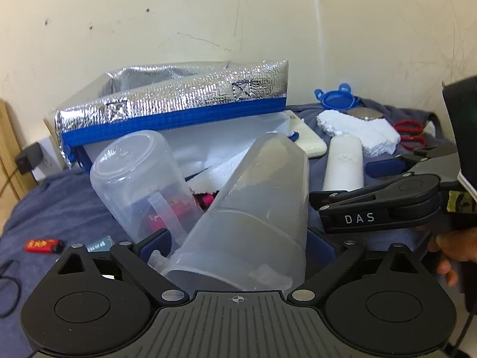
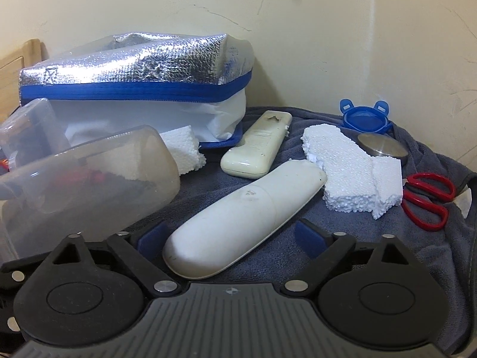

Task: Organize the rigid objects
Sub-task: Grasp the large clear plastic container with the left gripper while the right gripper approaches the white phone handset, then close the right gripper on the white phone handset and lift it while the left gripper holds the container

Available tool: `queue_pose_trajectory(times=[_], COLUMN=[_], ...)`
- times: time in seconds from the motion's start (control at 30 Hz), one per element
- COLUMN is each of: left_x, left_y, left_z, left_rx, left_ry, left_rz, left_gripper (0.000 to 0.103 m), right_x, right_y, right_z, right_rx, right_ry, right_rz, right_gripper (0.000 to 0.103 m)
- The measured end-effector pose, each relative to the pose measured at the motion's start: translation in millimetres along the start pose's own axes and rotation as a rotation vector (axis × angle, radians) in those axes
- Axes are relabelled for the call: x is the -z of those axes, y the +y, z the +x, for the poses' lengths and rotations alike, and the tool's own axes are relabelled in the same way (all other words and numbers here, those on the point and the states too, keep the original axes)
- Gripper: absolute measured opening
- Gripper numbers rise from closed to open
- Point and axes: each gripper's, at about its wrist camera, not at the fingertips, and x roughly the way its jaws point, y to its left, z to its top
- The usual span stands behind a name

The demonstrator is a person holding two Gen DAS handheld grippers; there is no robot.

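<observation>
My left gripper (image 1: 238, 244) has its blue pads on both sides of a frosted plastic container (image 1: 256, 208) that tilts up between the fingers; it looks gripped. A second clear container (image 1: 140, 179) lies just left of it, with pink items inside. My right gripper (image 2: 231, 238) is open around the near end of a white rounded device (image 2: 244, 217) lying on the blue cloth (image 2: 387, 253); the pads stand apart from it. The right gripper also shows in the left wrist view (image 1: 316, 204). The silver insulated bag (image 1: 170, 104) with a blue zipper stands open behind.
A cream remote (image 2: 258, 146), styrofoam pieces (image 2: 351, 167), red scissors (image 2: 429, 200), a blue lid (image 2: 363, 117) and a metal disc (image 2: 381, 147) lie on the cloth at right. A red lighter (image 1: 43, 245) lies at left. The wall is close behind.
</observation>
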Motion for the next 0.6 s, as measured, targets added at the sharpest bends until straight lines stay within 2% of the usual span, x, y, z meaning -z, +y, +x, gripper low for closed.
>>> queue_pose_trajectory(times=[0.13,0.3,0.37,0.43,0.5,0.6], left_x=[0.2,-0.8,-2.1,-3.9,-5.9,-7.5], left_y=[-1.5,-8.0,-11.6,-16.1,-20.3,-25.4], left_z=[-7.3,-15.5,-16.9,-17.8,-18.1,-15.9], left_rx=[0.022,0.063,0.068,0.077,0.085,0.112], left_ry=[0.001,0.005,0.013,0.019,0.025,0.042], left_rz=[0.010,0.010,0.008,0.005,-0.007,-0.043], left_gripper=[0.090,0.082,0.080,0.079,0.079,0.079], right_x=[-2.4,-5.1,-5.7,-6.0,-6.6,-7.0], right_y=[-1.2,-6.4,-7.2,-8.1,-9.5,-13.1], right_z=[-4.9,-13.6,-15.7,-19.3,-24.1,-27.7], right_rx=[-0.011,-0.037,-0.040,-0.043,-0.041,-0.035], right_ry=[0.007,0.007,0.009,0.010,0.005,0.012], right_rz=[-0.012,0.019,0.011,0.009,0.003,-0.010], right_gripper=[0.079,0.063,0.060,0.057,0.050,0.048])
